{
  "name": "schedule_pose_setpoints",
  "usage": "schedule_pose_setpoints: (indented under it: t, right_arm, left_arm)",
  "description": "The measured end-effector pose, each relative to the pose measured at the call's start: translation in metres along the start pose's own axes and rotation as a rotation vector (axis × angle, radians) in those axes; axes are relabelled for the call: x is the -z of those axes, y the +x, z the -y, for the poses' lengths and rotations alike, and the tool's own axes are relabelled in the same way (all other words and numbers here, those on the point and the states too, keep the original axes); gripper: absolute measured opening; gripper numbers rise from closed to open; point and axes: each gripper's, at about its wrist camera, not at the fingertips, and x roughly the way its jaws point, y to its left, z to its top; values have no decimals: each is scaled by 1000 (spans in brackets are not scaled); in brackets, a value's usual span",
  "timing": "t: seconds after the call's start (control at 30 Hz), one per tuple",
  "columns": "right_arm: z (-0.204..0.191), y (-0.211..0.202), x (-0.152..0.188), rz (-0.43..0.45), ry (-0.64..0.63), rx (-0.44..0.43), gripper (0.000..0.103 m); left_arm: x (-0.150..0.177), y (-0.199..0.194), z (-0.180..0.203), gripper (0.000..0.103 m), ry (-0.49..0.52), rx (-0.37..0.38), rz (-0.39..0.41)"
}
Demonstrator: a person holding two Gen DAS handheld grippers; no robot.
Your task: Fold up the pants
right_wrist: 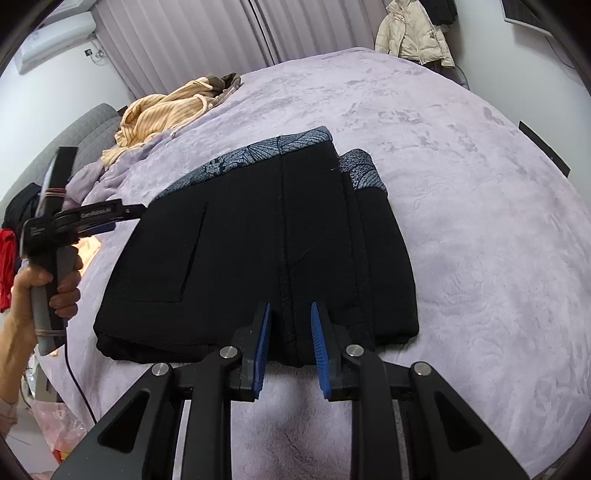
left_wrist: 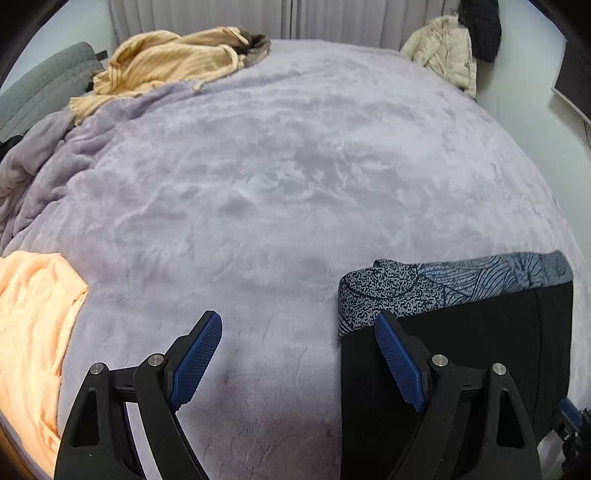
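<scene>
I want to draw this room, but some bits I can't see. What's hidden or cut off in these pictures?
- Black pants: in the right wrist view the near edge is hidden behind the right gripper; in the left wrist view a gripper finger covers part and the lower edge cuts them off.
- Peach cloth: cut off by the left edge of the left wrist view.
- Left gripper: in the right wrist view its tips are lost against the black pants.

You are facing a bed (right_wrist: 480,206) covered in a lilac plush blanket (left_wrist: 277,177). Behind it hang pale pleated curtains (right_wrist: 207,33), with white walls (right_wrist: 55,96) either side. A grey quilted headboard (left_wrist: 40,88) sits at the left, and an air conditioner (right_wrist: 59,33) is mounted high on the wall.
</scene>
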Motion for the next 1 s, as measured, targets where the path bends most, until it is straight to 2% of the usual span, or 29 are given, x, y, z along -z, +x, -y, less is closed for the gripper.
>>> schedule_pose_setpoints:
  t: [0.07, 0.17, 0.27, 0.3, 0.33, 0.37, 0.4, 0.47, 0.57, 0.6, 0.63, 0.77, 0.87, 1.0]
  right_arm:
    - [-1, 1, -1, -2, -6, -2, 24]
    - [-2, -4, -9, 2, -23, -22, 25]
    - [5, -16, -33, 45, -4, -106, 30]
    - [11, -17, -47, 69, 29, -117, 45]
    - [15, -17, -58, 79, 57, -122, 68]
    - [22, -11, -72, 78, 88, -147, 75]
    - [27, -2, -84, 70, 112, -170, 75]
    - [33, 20, -105, 30, 139, -179, 73]
    - [41, 57, -127, -46, 199, -197, 49]
    - [44, 66, -131, -60, 217, -194, 30]
    - [45, 71, -133, -64, 218, -183, 19]
    - [57, 97, -124, -130, 203, -146, 17]
    - [62, 98, -119, -108, 229, -150, 17]
    - [49, 83, -117, -90, 154, -66, 18]
  left_arm:
    - [9, 9, 9, 89, 75, -59, 11]
    - [20, 3, 22, 90, 190, -163, 88]
    - [17, -2, 16, 90, 166, -125, 74]
    - [15, 0, 11, 90, 144, -102, 57]
    - [13, 2, 7, 90, 120, -78, 40]
    - [12, 5, 1, 90, 94, -56, 27]
    - [12, 6, -2, 90, 71, -39, 16]
    - [11, 7, -5, 90, 54, -25, 8]
    - [11, 5, -1, 90, 74, -40, 14]
    - [10, 3, 1, 90, 84, -48, 19]
    - [11, 2, 2, 90, 98, -55, 26]
    - [15, 6, 7, 90, 131, -66, 50]
    - [16, 7, 8, 90, 134, -79, 58]
    - [15, -1, 2, 90, 115, -72, 45]
